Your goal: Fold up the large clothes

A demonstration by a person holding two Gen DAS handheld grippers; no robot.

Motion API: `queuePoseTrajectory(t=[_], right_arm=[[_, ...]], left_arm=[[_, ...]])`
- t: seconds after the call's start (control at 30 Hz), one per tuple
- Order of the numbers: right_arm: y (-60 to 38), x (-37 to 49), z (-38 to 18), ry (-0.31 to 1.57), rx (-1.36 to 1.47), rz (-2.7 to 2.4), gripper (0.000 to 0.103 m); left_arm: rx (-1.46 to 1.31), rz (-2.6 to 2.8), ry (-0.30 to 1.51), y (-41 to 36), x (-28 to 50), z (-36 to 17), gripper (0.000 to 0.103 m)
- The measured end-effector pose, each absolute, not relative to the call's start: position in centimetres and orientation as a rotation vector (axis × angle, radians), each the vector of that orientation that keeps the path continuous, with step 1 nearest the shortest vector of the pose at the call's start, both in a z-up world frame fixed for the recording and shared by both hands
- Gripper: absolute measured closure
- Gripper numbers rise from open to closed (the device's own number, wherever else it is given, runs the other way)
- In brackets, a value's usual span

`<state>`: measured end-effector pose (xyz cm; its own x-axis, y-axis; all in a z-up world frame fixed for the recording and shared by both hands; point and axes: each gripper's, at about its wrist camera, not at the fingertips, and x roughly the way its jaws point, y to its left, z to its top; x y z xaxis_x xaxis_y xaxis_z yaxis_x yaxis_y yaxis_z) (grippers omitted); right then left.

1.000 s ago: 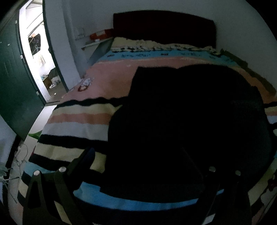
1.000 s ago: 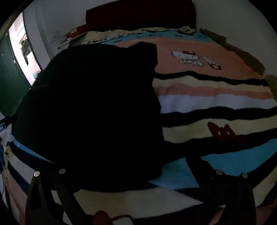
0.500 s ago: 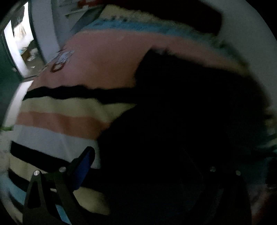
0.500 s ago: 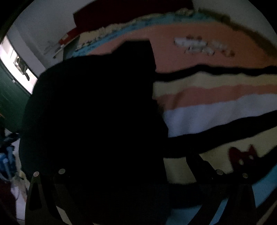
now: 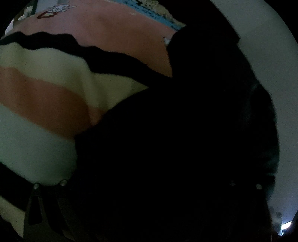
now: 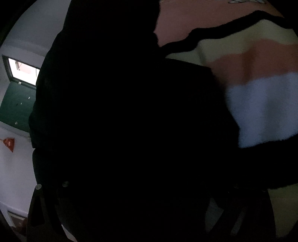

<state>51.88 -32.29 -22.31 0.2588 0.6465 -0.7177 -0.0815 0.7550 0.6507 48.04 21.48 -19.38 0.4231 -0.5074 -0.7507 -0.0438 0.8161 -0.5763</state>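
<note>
A black garment [image 5: 177, 149] lies on a striped blanket [image 5: 46, 83], filling the middle and right of the left wrist view in a dim room. At far left of that view, cream, pink and pale bands of the blanket run out from under the cloth, crossed by a wavy black stripe, with a small cartoon print [image 5: 55, 9] near the top edge. The left gripper [image 5: 149, 214] sits low over the dark fabric; one finger [image 5: 46, 204] shows at lower left against the blanket, while the other is lost in the black cloth, so whether the claw is spread or pinching the garment cannot be told. A pale wall [image 5: 279, 93] curves down the right edge. In the right wrist view, a lit doorway [image 6: 22, 72] and green door [image 6: 16, 106] stand at far left beside a white wall, then the garment [image 6: 130, 121] blots out the centre, and the blanket's [image 6: 260, 102] pink and white bands show at right. The right gripper [image 6: 145, 214] is close over the cloth, its fingers [image 6: 37, 208] barely distinguishable in the dark, and its state cannot be told either.
</note>
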Motion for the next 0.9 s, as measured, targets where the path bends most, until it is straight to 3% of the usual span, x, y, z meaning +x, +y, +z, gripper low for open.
queuePoseTrajectory(t=[0.1, 0.17, 0.23, 0.3, 0.33, 0.5, 0.7, 0.83, 0.9], right_arm=[[-31.3, 51.7, -21.8, 1.188, 0.532, 0.539, 0.002], [-31.1, 51.5, -21.3, 1.155, 0.545, 0.554, 0.023], [-31.2, 51.1, -20.4, 1.115, 0.574, 0.568, 0.041], [-31.1, 50.8, -19.2, 1.089, 0.561, 0.57, 0.053], [-31.1, 50.6, -18.3, 1.073, 0.549, 0.57, 0.06], [-30.7, 48.5, -12.9, 0.944, 0.54, 0.61, 0.076], [-29.9, 44.4, -8.8, 0.897, 0.541, 0.688, 0.077], [-31.0, 42.8, -10.5, 0.939, 0.571, 0.674, 0.077], [-31.1, 42.4, -12.5, 0.985, 0.559, 0.623, 0.075]], left_arm=[[-0.599, -0.395, 1.042, 20.8, 46.9, -18.8, 0.004], [-0.62, -0.465, 0.993, 20.1, 45.8, -17.8, 0.019], [-0.63, -0.501, 0.961, 19.8, 45.1, -16.6, 0.049], [-0.65, -0.538, 0.945, 19.6, 44.6, -15.6, 0.067], [-0.65, -0.555, 0.926, 19.3, 44.3, -14.7, 0.07], [-0.63, -0.615, 0.83, 18.8, 42.1, -9.6, 0.075], [-0.634, -0.657, 0.784, 21.3, 36.7, -6.3, 0.075], [-0.613, -0.573, 0.886, 22.3, 35.4, -9.4, 0.075], [-0.568, -0.502, 0.928, 22.5, 35.6, -10.8, 0.067]])
